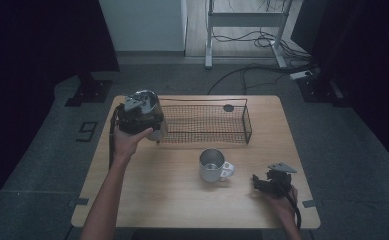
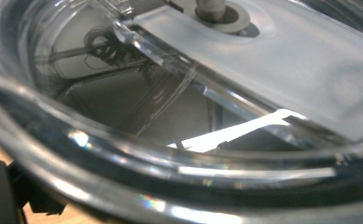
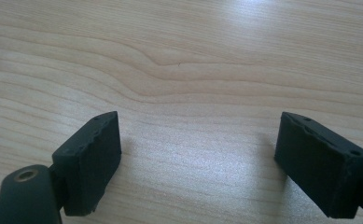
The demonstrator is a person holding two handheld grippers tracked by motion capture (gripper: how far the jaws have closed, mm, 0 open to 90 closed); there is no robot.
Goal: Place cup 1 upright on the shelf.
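Seemingly clear, glossy glass cup [image 2: 123,154]

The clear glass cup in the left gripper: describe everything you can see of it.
The clear glass cup is see-through, round and smooth-walled, with a thick rim that catches bright reflections in the left gripper view. It is held off the wooden table, at the near left end of the black wire basket, by the left gripper, whose jaws stand wide around it. It looks tilted and empty. The exact contact points are hidden.
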